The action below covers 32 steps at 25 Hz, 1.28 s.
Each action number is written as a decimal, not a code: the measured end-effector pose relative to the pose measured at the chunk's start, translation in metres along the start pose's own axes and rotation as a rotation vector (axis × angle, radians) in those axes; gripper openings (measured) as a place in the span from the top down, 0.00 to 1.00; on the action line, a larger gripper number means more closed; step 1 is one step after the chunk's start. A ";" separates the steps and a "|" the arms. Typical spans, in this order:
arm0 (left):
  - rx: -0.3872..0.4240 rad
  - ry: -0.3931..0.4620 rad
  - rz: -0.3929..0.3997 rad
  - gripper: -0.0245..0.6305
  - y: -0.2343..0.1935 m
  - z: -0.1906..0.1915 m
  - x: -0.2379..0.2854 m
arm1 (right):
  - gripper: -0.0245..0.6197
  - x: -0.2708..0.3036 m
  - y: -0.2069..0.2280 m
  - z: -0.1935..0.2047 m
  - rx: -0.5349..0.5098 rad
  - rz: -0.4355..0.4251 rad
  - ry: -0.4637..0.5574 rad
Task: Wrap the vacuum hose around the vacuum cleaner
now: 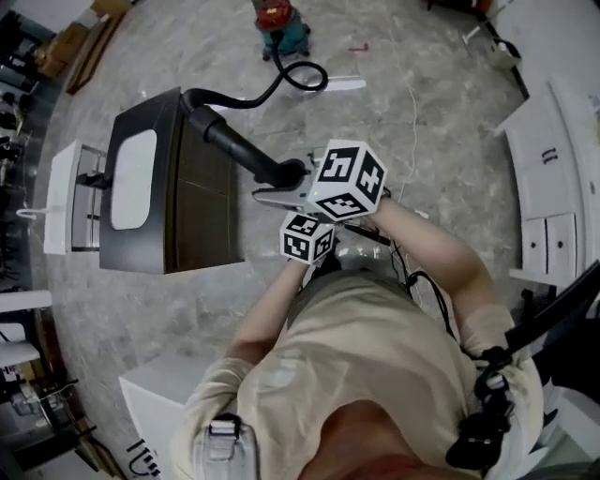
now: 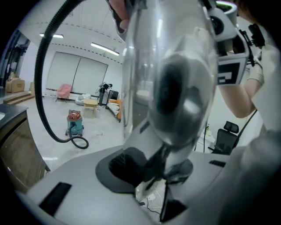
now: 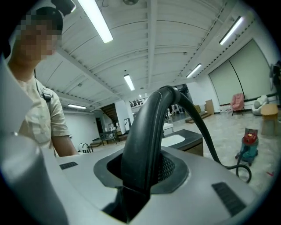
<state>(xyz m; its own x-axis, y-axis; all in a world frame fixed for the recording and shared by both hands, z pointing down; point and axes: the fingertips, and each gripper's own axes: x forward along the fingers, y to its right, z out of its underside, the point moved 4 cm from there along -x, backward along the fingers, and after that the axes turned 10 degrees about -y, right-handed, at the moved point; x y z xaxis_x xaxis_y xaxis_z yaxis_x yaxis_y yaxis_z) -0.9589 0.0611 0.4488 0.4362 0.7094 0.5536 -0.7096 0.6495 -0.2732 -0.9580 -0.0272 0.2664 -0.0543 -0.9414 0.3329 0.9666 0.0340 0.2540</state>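
The vacuum cleaner (image 1: 279,23) stands on the floor (image 1: 412,122) well apart from the person, beyond the dark bench (image 1: 131,244). Its hose (image 1: 281,80) is not yet around it. The hose leaves the machine in a loose loop on the floor and rises to a stiff black handle (image 1: 234,145) held above the bench edge.

Both tools meet at that far end of the hose, probably because the free end has to be gathered up and brought over to the machine before any winding can start. Two grips would also stop the long, stiff piece from swinging.

The right hand-held gripper (image 3: 131,193) is pinched on the black handle. Its jaws are part-way closed with the pads tight against either side, and the handle arches up and away from them. The left hand-held gripper (image 2: 162,176) has a shiny metal tube (image 2: 175,88) standing between its jaws. They look closed against the tube's lower end, though the contact is harder to read there.
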 end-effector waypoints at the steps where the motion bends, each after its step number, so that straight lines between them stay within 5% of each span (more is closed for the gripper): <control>1: 0.016 -0.007 0.026 0.75 -0.003 -0.004 0.001 | 0.79 0.002 0.005 -0.004 -0.007 0.012 -0.015; 7: 0.100 0.004 0.129 0.73 -0.037 -0.030 -0.001 | 0.80 0.041 0.030 -0.027 -0.096 0.079 -0.158; 11: 0.071 0.040 0.163 0.74 -0.064 -0.051 -0.003 | 0.80 0.066 0.055 -0.040 -0.163 0.149 -0.260; 14: 0.006 0.077 0.203 0.74 -0.085 -0.069 -0.004 | 0.79 0.079 0.081 -0.050 -0.214 0.302 -0.317; 16: -0.041 0.095 0.236 0.74 -0.098 -0.080 -0.005 | 0.68 0.079 0.099 -0.054 -0.230 0.411 -0.346; 21: -0.070 0.063 0.264 0.74 -0.117 -0.095 0.012 | 0.52 0.043 0.133 -0.055 -0.105 0.515 -0.306; 28: -0.131 0.044 0.213 0.74 -0.152 -0.115 0.036 | 0.52 -0.053 0.134 -0.011 0.087 0.751 -0.164; 30: -0.174 0.045 0.192 0.74 -0.168 -0.121 0.039 | 0.52 -0.077 0.127 0.014 0.222 0.741 -0.064; 32: -0.212 0.047 0.176 0.74 -0.181 -0.125 0.042 | 0.52 -0.082 0.117 0.048 0.411 0.617 0.043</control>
<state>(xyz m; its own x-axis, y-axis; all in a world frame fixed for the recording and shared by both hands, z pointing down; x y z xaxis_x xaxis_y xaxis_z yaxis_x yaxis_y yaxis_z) -0.7432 0.0074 0.4232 0.3448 0.8253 0.4472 -0.6470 0.5542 -0.5237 -0.8528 0.0704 0.3123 0.4860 -0.7228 0.4914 0.6462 0.6757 0.3547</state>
